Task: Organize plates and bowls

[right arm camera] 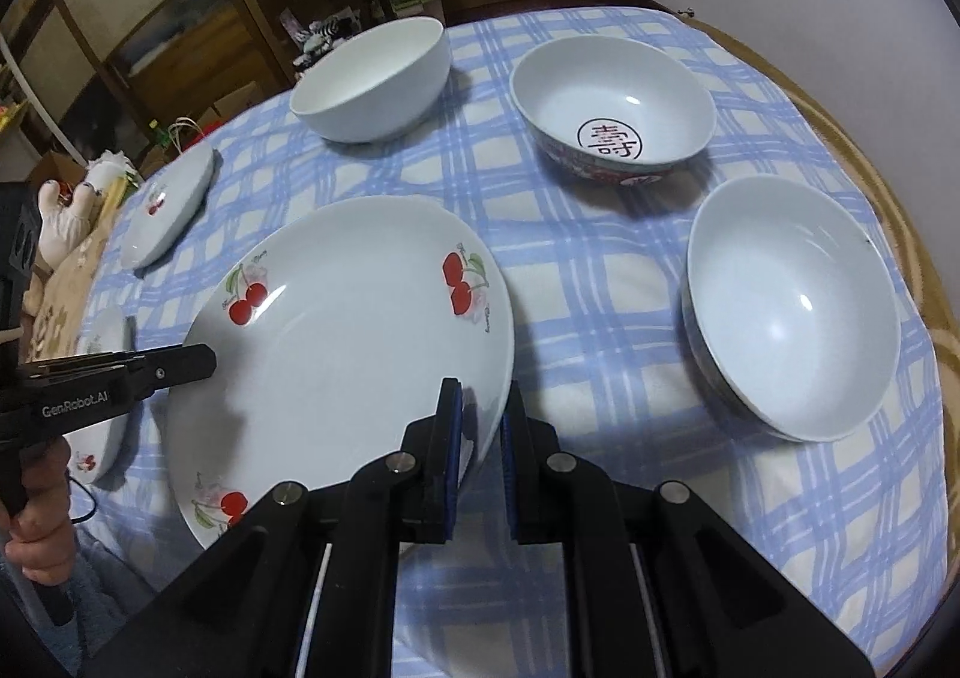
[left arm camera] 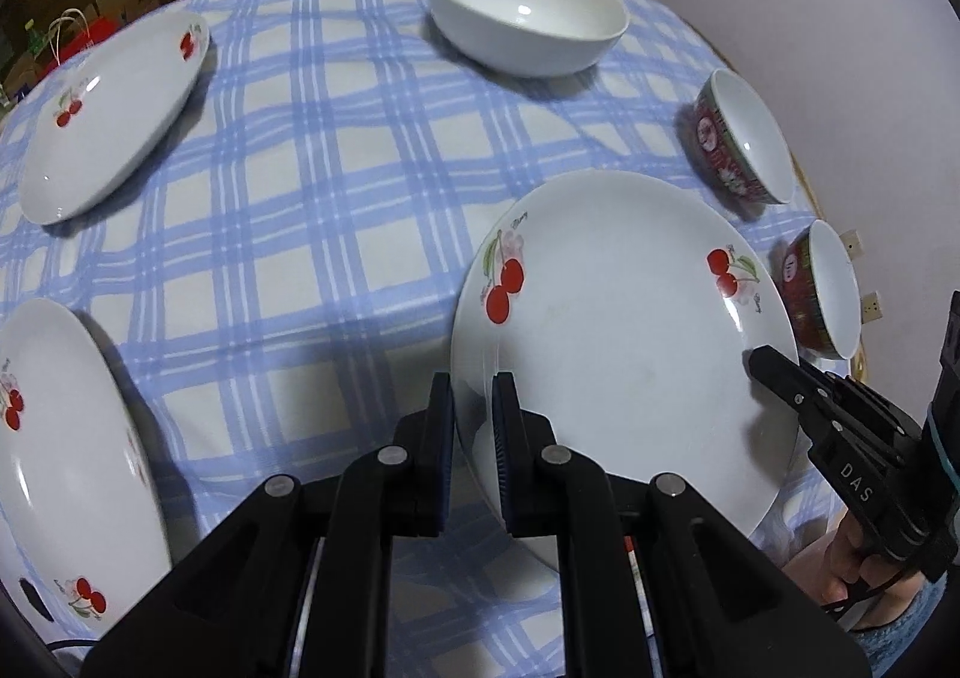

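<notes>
A white cherry plate is held tilted above the blue checked tablecloth. My left gripper is shut on its left rim. My right gripper is shut on its right rim and also shows in the left wrist view. The left gripper shows in the right wrist view. Two more cherry plates lie at the far left and near left. A plain white bowl stands at the back.
Two red-patterned bowls stand at the right; in the right wrist view they are a bowl with a red character and a nearer white-lined bowl. A wooden cabinet stands behind the table.
</notes>
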The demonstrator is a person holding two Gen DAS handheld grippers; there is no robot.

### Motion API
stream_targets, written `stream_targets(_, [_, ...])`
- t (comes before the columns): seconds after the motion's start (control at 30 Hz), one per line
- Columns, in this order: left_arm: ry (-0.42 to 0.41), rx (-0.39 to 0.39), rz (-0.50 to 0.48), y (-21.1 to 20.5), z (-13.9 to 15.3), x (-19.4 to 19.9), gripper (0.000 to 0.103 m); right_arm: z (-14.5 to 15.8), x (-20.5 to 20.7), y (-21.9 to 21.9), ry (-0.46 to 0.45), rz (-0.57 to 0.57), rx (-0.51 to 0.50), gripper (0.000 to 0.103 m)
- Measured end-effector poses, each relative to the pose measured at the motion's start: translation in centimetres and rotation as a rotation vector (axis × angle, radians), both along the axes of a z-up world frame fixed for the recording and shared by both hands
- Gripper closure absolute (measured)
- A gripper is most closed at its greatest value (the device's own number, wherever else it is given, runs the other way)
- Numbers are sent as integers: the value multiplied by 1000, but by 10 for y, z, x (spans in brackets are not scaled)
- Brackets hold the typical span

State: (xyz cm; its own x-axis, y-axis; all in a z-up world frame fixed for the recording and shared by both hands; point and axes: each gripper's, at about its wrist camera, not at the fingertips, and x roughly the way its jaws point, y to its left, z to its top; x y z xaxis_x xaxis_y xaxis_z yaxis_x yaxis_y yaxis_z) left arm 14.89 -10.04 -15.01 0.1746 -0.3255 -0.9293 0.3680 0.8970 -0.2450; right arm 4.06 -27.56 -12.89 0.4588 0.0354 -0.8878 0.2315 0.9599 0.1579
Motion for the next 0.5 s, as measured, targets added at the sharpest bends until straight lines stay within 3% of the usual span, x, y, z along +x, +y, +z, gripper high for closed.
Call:
stream_targets(0.33, [-1, 37, -29, -11, -12, 3, 91, -9, 8, 1, 19, -1, -68, 88])
stream_targets(0.5, [30, -5, -7, -8, -14, 8, 91, -10, 9, 0, 21, -12, -56, 88])
